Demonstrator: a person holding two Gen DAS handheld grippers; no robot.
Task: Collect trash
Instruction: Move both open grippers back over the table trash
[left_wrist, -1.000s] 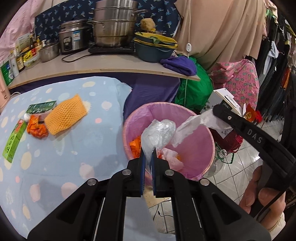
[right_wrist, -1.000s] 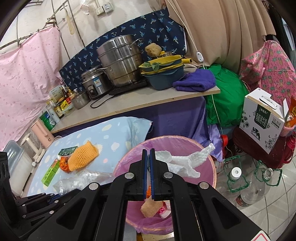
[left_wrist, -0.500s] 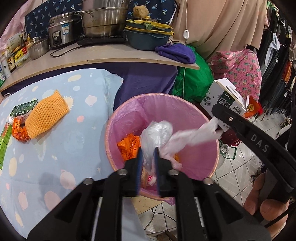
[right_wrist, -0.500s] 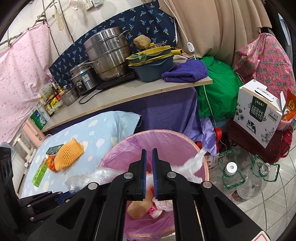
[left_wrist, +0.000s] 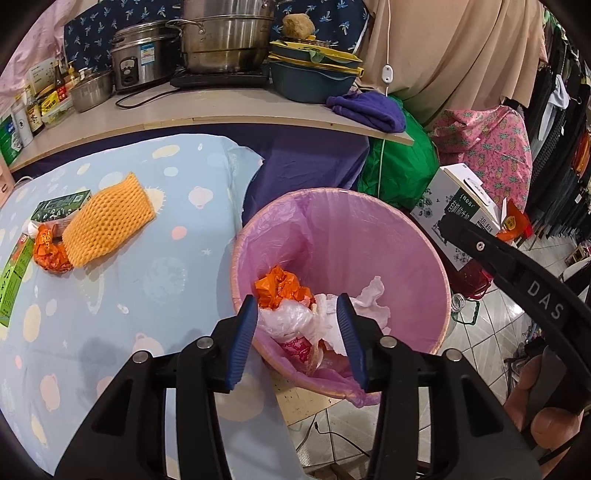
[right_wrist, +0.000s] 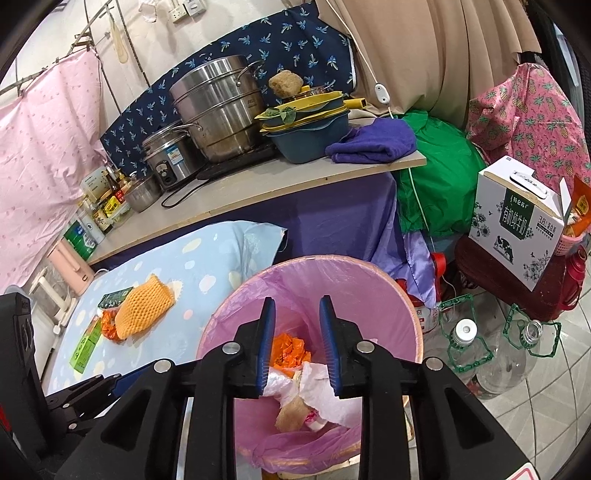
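My left gripper (left_wrist: 296, 298) hangs over the near rim of the pink-lined bin (left_wrist: 332, 199). Its jaws are opening and nothing is pressed between the pads. My right gripper (right_wrist: 297, 300) is above the same bin (right_wrist: 404, 295), jaws also opening and empty. In the bin lie a clear plastic bag (left_wrist: 286, 317), a white foam sheet (left_wrist: 371, 299) and an orange wrapper (left_wrist: 279, 288). On the blue spotted cloth remain an orange foam net (left_wrist: 110, 221), a crumpled orange wrapper (left_wrist: 48, 253) and green cartons (left_wrist: 61, 206).
A wooden shelf (right_wrist: 295, 184) behind the table carries steel pots, a rice cooker, stacked basins and a purple towel. A milk box (right_wrist: 517, 221) and empty plastic bottles (right_wrist: 465, 347) stand on the tiled floor right of the bin. A person's hand (left_wrist: 539, 413) holds the right gripper's handle.
Both grippers went from shut to open. The clear bag left the left jaws and the white sheet left the right jaws; both now lie in the bin. The left gripper sank closer to it.
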